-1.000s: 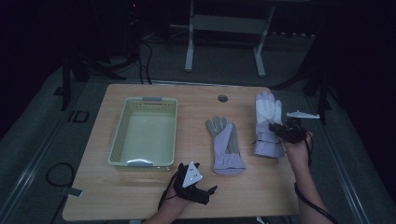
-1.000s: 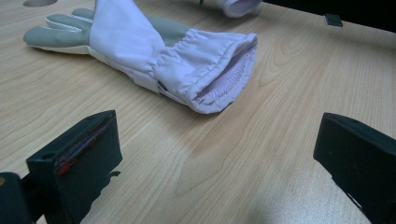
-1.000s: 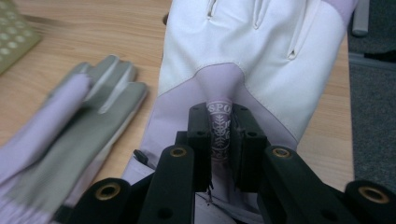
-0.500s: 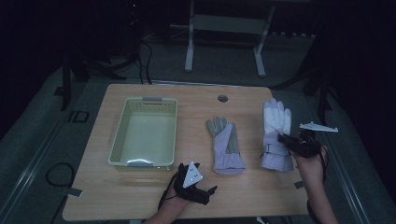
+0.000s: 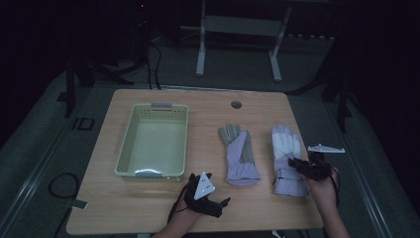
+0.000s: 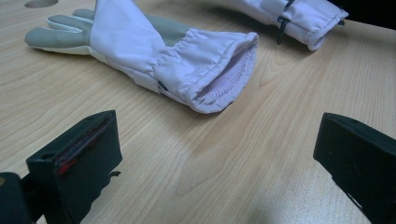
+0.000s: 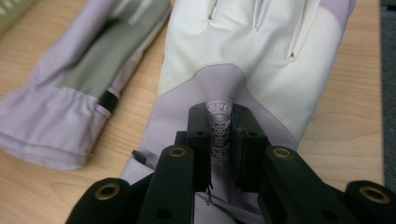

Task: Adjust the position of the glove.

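2 gloves lie side by side on the bench (image 5: 148, 208), both with fingers pointing away from the person and cuffs toward them, so each long axis runs near to far. The right tongs (image 5: 303, 165) sit over the wrist of the white-backed glove (image 5: 287, 148), clenched on a raised fold of its fabric just below the white panel; in the right gripper view the jaws pinch a pleat printed with a logo (image 7: 219, 126), and the glove stretches straight ahead of them, fingers farthest off.

The grey-palmed glove (image 5: 238, 153) lies between that one and the pale basket (image 5: 130, 148), apart from both. The left tongs (image 5: 205, 198) rest released near the bench's front edge, jaws spread wide with nothing between them. From them, that glove's open cuff (image 6: 224, 79) lies just ahead, and the glove runs away up and to the left in the left gripper view.

My guess is the gloves are bound for the basket, which lies to the left, well past the left hand's glove.
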